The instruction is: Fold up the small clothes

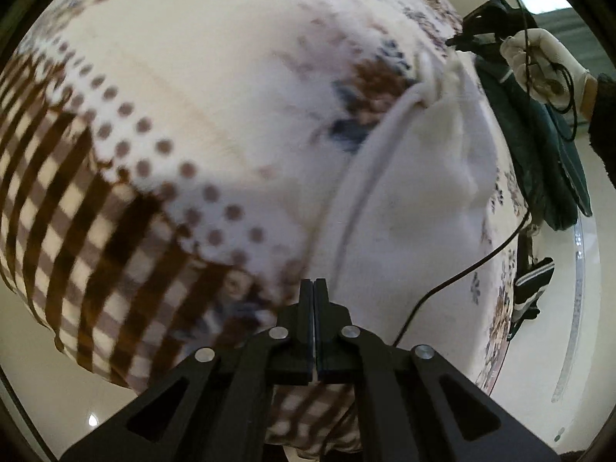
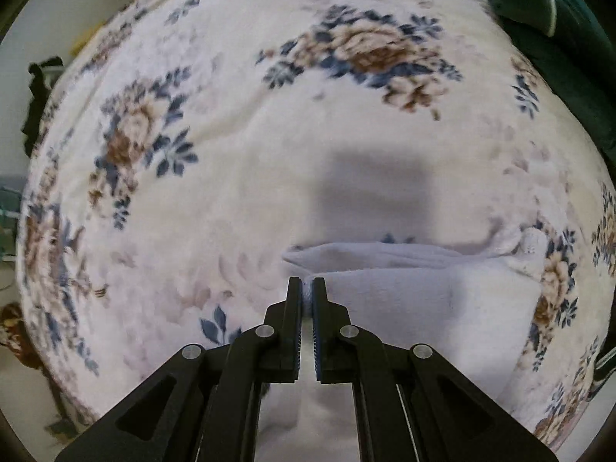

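White garment (image 2: 404, 296): lies part-folded on floral blanket (image 2: 238, 161) | right gripper (image 2: 307, 288): jaws nearly closed, pinching its edge | left gripper (image 1: 314, 288): jaws closed, apparently empty, beside garment | risk: thin pinch could slip, letting the fold fall open.

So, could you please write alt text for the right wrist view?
The right tongs are shut on the edge of a white garment, which lies folded on a floral blanket. A dark green garment sits at the top right.
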{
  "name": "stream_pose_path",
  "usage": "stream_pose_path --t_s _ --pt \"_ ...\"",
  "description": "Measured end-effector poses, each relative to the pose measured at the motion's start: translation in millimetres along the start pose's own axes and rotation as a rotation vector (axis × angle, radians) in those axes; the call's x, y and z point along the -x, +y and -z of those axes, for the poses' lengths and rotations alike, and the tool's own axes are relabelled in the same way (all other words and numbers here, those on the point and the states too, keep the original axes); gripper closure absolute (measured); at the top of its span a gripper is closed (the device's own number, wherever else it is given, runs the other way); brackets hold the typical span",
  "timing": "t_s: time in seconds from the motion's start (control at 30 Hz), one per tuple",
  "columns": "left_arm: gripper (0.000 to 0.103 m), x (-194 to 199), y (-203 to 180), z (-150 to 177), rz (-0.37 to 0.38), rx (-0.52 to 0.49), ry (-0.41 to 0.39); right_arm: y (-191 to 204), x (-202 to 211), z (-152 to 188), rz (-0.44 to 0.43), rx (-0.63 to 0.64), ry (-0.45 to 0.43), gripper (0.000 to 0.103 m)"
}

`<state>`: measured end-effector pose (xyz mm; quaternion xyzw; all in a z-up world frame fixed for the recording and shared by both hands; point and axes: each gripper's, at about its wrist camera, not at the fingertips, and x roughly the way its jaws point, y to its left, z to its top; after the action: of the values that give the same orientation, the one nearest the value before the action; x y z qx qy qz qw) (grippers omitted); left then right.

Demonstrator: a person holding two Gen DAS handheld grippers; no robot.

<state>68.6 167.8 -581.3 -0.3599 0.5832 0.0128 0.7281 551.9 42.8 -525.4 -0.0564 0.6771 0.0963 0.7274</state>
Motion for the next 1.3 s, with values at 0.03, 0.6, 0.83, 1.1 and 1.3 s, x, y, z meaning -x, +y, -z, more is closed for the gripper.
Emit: stream_pose_path --t_s 0.03,0.6,0.83,1.1,1.3 --pt "0.103 1 5 -2 0.021 0.018 0.008 2 -4 -1 0.006 -0.006 0.002 0.098" --pt "0.083 -42 -50 -9 -0.018 -0.173 0.172 -149 3 255 -0.2 -0.276 0.269 0.045" --pt "0.071 -1 -65 -15 -0.097 -0.146 0.098 -185 -5 336 -0.367 -0.438 0.308 0.045" --pt "0.037 -4 -75 -18 -0.046 -0.133 0.02 -110 -21 247 -0.463 -0.323 0.279 0.045" --pt "0.039 -52 -77 -18 -0.083 -0.139 0.077 -60 -67 199 -0.337 -0.266 0.348 0.045"
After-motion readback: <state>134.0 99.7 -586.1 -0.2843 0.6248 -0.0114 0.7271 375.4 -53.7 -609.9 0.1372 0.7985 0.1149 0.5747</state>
